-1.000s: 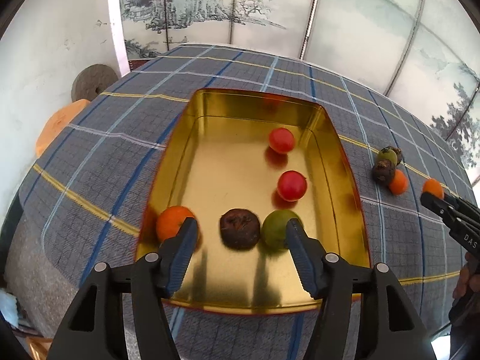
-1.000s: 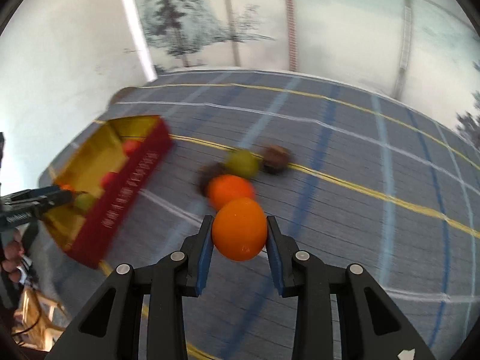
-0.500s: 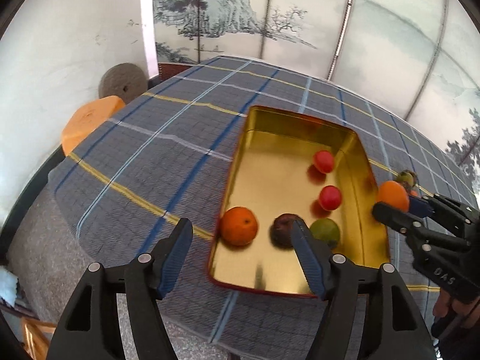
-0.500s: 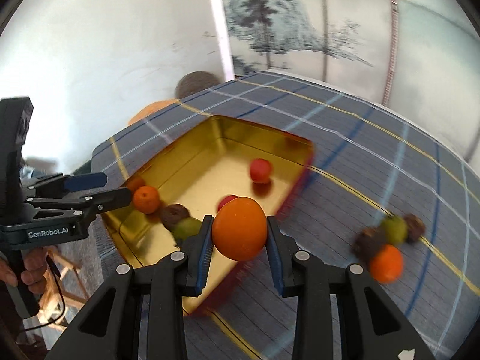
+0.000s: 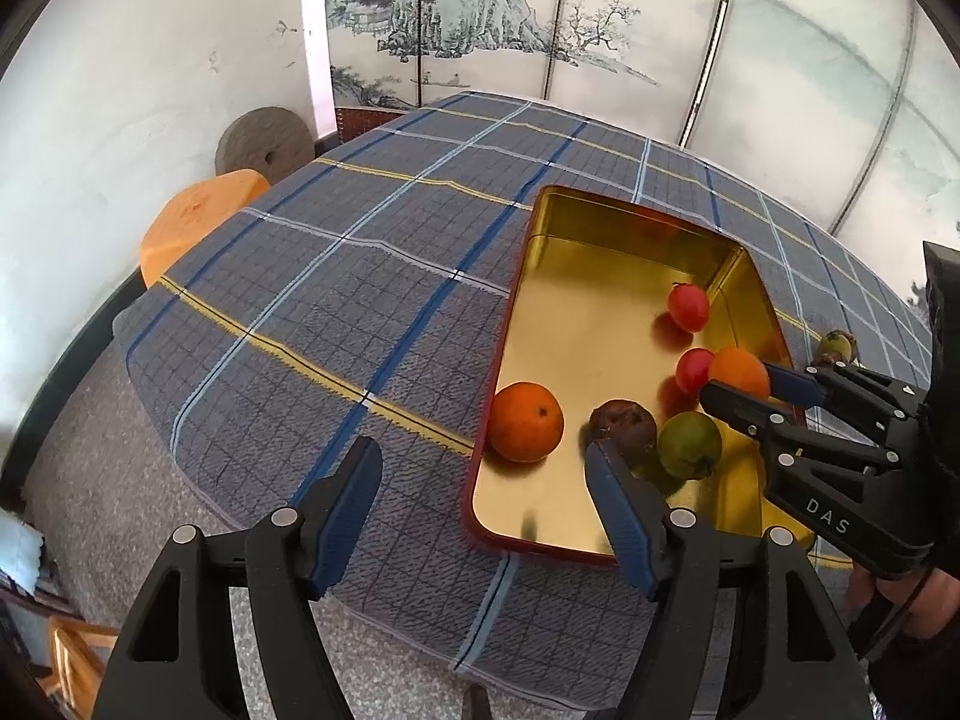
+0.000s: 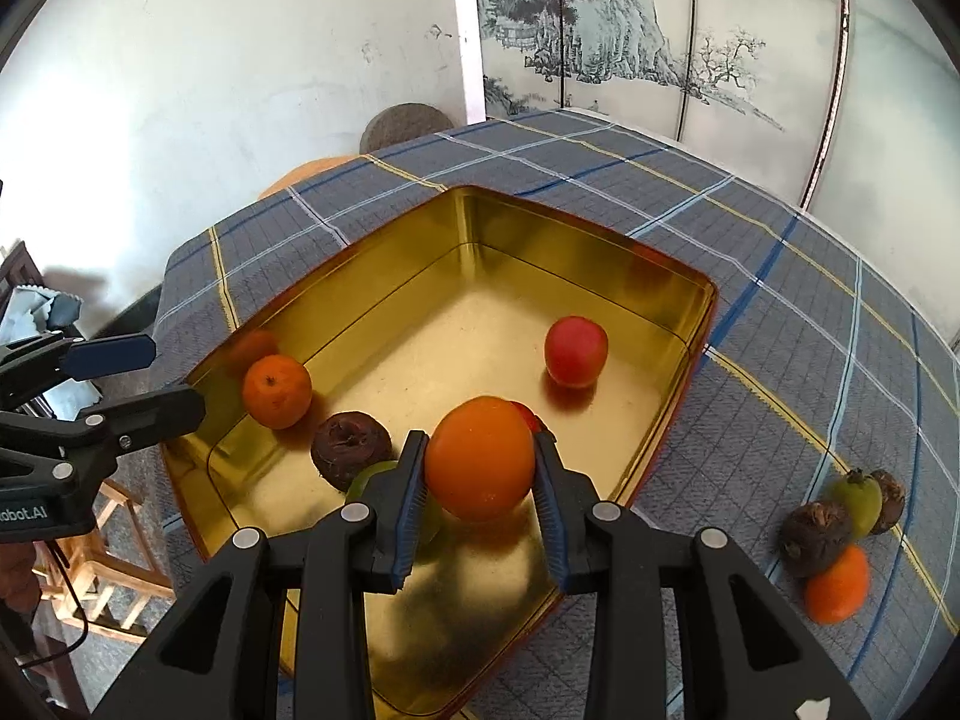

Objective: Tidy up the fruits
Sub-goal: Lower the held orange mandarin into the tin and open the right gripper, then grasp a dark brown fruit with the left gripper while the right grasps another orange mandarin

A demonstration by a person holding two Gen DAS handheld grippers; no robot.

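A gold tin tray point(image 5: 600, 228) with red outer walls sits on the plaid cloth. In it lie an orange point(image 5: 527, 429), a dark brown fruit point(image 5: 621, 423), a green fruit point(image 5: 690, 444) and two red fruits point(image 5: 689, 307). My right gripper point(image 6: 480, 438) is shut on a second orange point(image 6: 480, 456), held above the tray's near end point(image 6: 480, 222), over the green fruit point(image 6: 372, 477). My left gripper point(image 5: 480, 453) hangs at the tray's near left corner, jaws opening with nothing between them. Each gripper shows in the other's view: left gripper point(image 6: 174, 375), right gripper point(image 5: 738, 381).
Several loose fruits lie on the cloth right of the tray: an orange one point(image 6: 837, 585), dark ones point(image 6: 813, 537) and a green one point(image 6: 858, 498). An orange stool point(image 5: 198, 216) and a round stone point(image 5: 264, 141) stand past the table's left edge. A wooden chair point(image 6: 102, 540) is below.
My right gripper carried the orange leftward from the loose pile to above the tray. My left gripper drew back to the left, off the tray's fruits, and its jaws spread wider.
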